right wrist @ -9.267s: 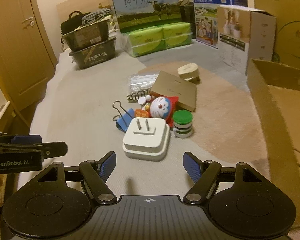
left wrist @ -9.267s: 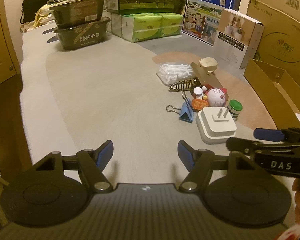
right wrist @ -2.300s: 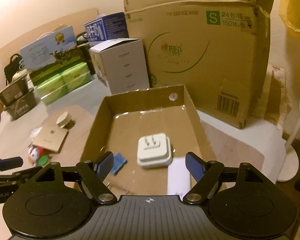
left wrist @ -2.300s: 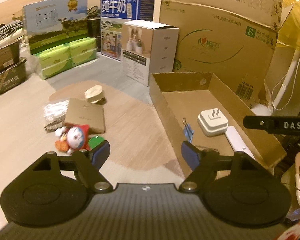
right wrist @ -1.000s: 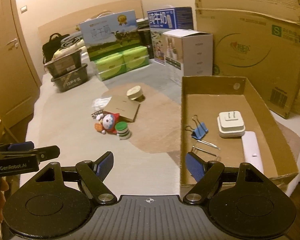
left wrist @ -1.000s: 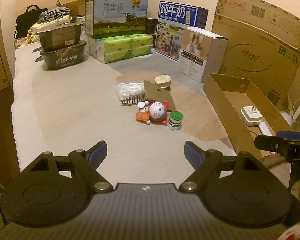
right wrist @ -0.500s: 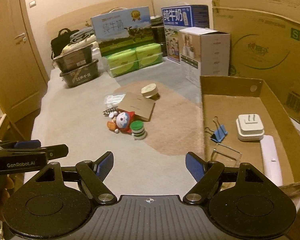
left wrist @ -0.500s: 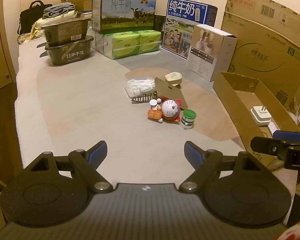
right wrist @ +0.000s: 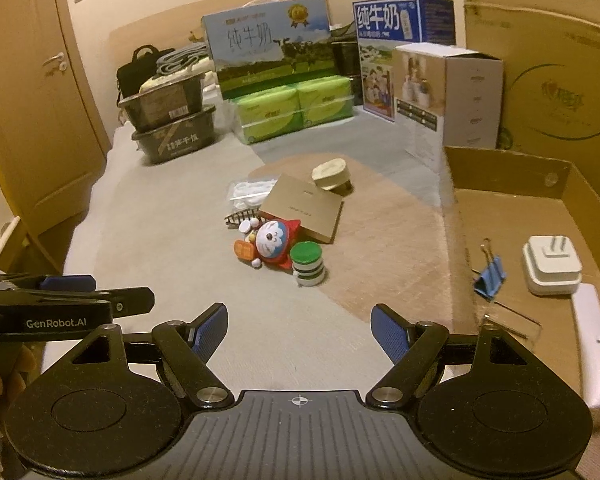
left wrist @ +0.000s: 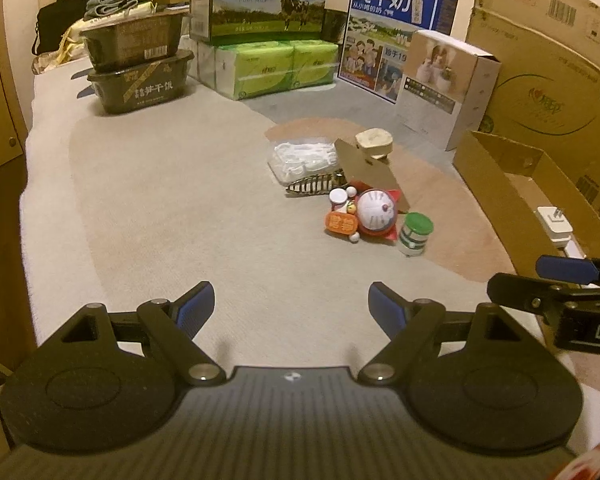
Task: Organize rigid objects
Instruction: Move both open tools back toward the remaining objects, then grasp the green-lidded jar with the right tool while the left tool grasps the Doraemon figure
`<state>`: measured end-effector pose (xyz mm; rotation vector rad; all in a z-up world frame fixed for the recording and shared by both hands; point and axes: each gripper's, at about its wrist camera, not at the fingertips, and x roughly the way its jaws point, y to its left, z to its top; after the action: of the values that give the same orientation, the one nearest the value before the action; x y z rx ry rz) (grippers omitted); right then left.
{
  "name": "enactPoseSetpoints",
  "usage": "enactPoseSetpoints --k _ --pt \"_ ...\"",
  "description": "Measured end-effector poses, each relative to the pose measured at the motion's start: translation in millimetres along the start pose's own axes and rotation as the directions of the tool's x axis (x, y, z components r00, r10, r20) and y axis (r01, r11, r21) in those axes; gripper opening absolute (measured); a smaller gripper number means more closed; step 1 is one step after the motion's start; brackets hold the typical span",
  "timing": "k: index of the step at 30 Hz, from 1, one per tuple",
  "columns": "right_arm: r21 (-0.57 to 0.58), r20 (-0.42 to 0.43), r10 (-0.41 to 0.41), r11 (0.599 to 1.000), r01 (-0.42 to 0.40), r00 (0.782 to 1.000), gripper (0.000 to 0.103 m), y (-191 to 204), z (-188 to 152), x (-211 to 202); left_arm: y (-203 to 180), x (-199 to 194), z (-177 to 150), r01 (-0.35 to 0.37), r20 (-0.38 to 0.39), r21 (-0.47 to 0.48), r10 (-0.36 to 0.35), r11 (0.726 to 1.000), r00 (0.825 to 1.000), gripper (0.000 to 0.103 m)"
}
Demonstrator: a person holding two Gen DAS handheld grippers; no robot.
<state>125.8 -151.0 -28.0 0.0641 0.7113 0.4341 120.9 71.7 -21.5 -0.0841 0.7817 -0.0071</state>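
A small heap lies on the carpet: a round cat-face toy (left wrist: 374, 210) (right wrist: 274, 240), a green-lidded jar (left wrist: 415, 232) (right wrist: 308, 264), a flat brown box (right wrist: 306, 206), a hair claw (left wrist: 314, 186), a round beige tin (right wrist: 332, 172) and a clear bag of white bits (left wrist: 302, 156). The open cardboard box (right wrist: 504, 168) at the right holds a white plug adapter (right wrist: 552, 266), a blue binder clip (right wrist: 490, 274) and a white bar (right wrist: 592, 340). My left gripper (left wrist: 291, 304) and right gripper (right wrist: 299, 328) hang open and empty, short of the heap.
Black food trays (left wrist: 140, 68), milk cartons (left wrist: 260, 0), green tissue packs (left wrist: 276, 66) and a white box (left wrist: 448, 88) line the far side. A tall carton (right wrist: 560, 80) stands behind the open box. A wooden door (right wrist: 32, 100) is at the left.
Both grippers have moved forward and lower toward the heap, which now looks larger and nearer. Their jaws have kept the same width.
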Motion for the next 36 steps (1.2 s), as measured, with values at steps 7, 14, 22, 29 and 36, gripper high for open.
enactPoseSetpoints --k 7,14,22,29,36 --pt "-0.029 0.003 -0.012 1.000 0.012 1.000 0.078 1.6 6.4 41.7 11.0 30.8 11.9 0.008 -0.013 0.006 -0.008 1.000 1.000 0.082" --pt "-0.057 0.013 -0.017 0.998 0.018 1.000 0.062 -2.3 12.3 81.0 12.9 57.6 23.0 0.029 -0.011 0.011 -0.029 1.000 1.000 0.082" --pt "-0.065 0.010 -0.033 0.997 0.034 0.999 0.044 -12.2 17.0 110.8 8.0 81.2 26.5 0.048 -0.020 0.009 -0.048 0.999 0.999 0.082" --pt "-0.080 0.001 -0.013 0.997 0.013 1.000 0.030 -14.7 16.9 119.0 3.8 92.0 29.8 0.087 -0.018 -0.004 -0.087 0.996 0.996 0.082" --pt "-0.049 0.053 -0.060 0.997 0.063 0.997 0.030 -26.9 19.8 100.7 -7.0 100.4 34.8 0.159 -0.005 -0.015 -0.159 0.987 0.987 0.083"
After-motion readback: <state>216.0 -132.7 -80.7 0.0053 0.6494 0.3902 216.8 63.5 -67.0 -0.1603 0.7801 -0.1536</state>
